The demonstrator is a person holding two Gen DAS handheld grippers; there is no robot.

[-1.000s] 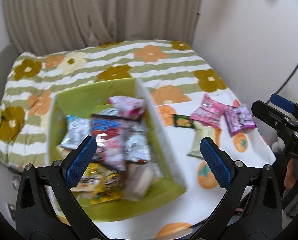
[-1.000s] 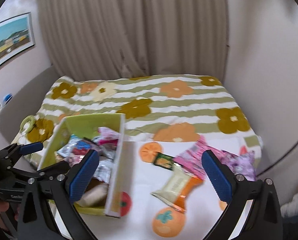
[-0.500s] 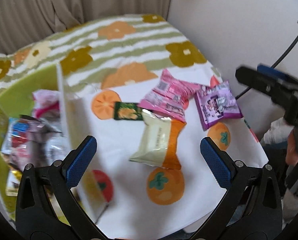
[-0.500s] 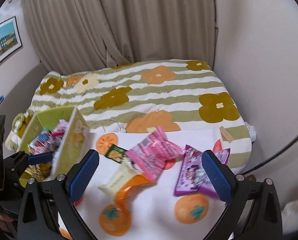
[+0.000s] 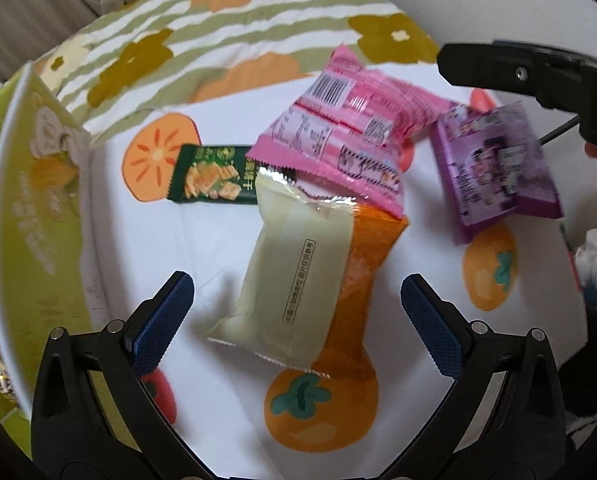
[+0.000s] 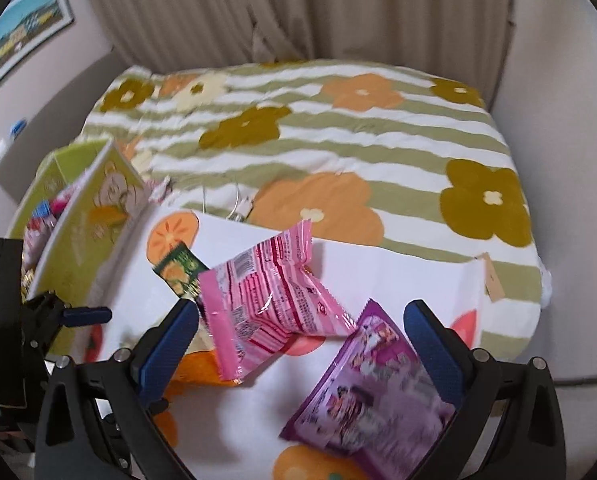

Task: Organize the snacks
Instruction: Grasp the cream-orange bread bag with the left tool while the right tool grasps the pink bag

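Observation:
Loose snacks lie on a white cloth with orange fruit prints [image 5: 218, 240]. A cream and orange packet [image 5: 298, 280] lies in the middle, partly over a dark green packet [image 5: 212, 174] and under a pink packet [image 5: 350, 132]. A purple packet [image 5: 494, 168] lies to the right. My left gripper [image 5: 297, 304] is open, just above the cream packet. My right gripper [image 6: 300, 336] is open over the pink packet [image 6: 266, 300] and the purple packet [image 6: 370, 384]. The green snack box [image 5: 30, 216] stands at the left, with several snacks inside [image 6: 42, 216].
The cloth lies on a bed with a green-striped flowered cover [image 6: 338, 128]. Curtains [image 6: 298, 8] hang behind it. A wall [image 6: 558, 100] is on the right. A framed picture [image 6: 22, 44] hangs at the upper left. The right gripper's arm [image 5: 538, 76] shows in the left wrist view.
Both grippers have swung right from the green box and come down closer to the loose packets. Both stay open and empty.

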